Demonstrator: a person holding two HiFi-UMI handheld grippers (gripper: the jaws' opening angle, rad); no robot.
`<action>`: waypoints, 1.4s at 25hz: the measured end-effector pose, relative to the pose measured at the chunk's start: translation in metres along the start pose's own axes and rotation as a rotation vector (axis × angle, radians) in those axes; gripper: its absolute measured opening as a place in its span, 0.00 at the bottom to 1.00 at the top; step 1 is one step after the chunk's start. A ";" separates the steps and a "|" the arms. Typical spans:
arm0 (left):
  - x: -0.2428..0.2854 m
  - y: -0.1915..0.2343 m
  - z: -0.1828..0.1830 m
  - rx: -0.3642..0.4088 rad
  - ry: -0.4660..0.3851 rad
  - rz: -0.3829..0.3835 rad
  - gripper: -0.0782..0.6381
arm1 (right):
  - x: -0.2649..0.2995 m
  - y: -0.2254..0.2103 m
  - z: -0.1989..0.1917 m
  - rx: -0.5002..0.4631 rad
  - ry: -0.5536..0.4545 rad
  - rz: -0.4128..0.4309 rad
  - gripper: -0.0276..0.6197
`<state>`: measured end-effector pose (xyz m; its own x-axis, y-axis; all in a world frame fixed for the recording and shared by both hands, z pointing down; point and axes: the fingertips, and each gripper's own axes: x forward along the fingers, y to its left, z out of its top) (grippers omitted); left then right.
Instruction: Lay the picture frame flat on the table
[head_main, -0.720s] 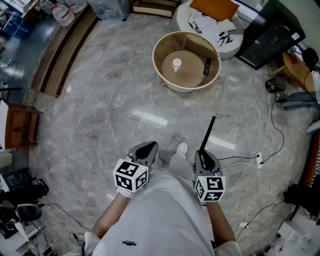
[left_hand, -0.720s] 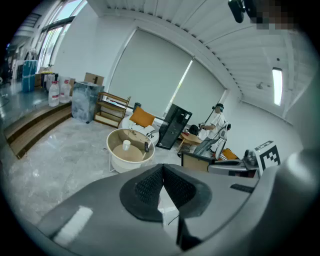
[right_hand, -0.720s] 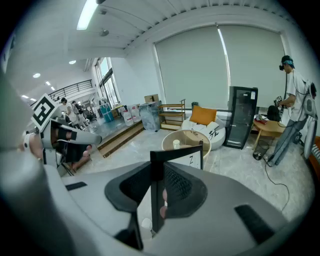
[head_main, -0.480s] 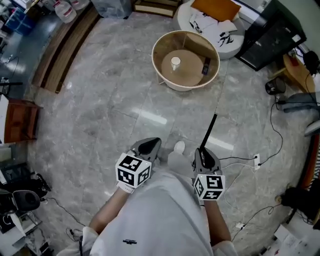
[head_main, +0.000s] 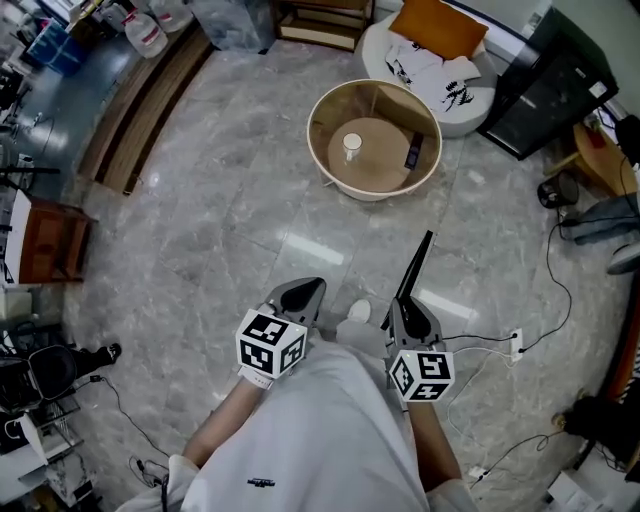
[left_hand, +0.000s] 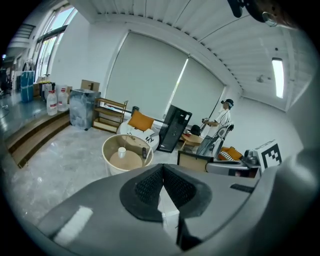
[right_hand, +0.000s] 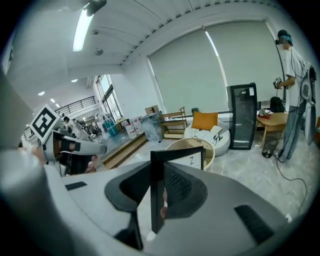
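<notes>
1. Head view, left side: the left gripper (head_main: 303, 290) sits low by our waist. In the left gripper view its jaws are pressed together with nothing between them.
2. Centre, well ahead across the floor (head_main: 200, 220): a round table (head_main: 312, 135) with a tall rim. A white cup (head_main: 352, 143) and a dark remote (head_main: 413, 153) (we think) are on its top. The frame is nowhere near it yet.
3. Right side: the right gripper (head_main: 405, 302) is clamped on the picture frame (head_main: 417, 265). The frame is up in the air, edge-on, pointing toward the table. The right gripper view shows the pads squeezing one thin side bar.
4. Risk: the grip is on one narrow bar only, so the frame could swing or slip out when we walk or tilt it flat.
5. Risk: the frame could catch on the tall rim going down. It could also land on the cup or remote and tip the cup, since free room on the top looks tight.
6. Risk, far right: the cables (head_main: 480, 337) lie near our feet, so a step that way could snag them.
</notes>
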<state>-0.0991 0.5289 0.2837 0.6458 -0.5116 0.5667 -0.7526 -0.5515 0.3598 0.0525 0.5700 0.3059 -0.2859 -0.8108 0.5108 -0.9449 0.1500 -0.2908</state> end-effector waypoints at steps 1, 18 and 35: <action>0.004 -0.002 0.003 0.003 -0.003 0.007 0.12 | 0.001 -0.005 0.002 0.010 -0.005 0.011 0.14; 0.070 -0.013 0.043 0.010 -0.023 0.046 0.12 | 0.040 -0.072 0.043 -0.010 -0.017 0.058 0.14; 0.217 0.137 0.202 0.049 0.102 -0.116 0.12 | 0.257 -0.093 0.169 0.049 0.061 -0.054 0.14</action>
<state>-0.0362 0.2095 0.3061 0.7101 -0.3744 0.5964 -0.6646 -0.6360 0.3921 0.0941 0.2521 0.3273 -0.2456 -0.7810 0.5742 -0.9508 0.0785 -0.2998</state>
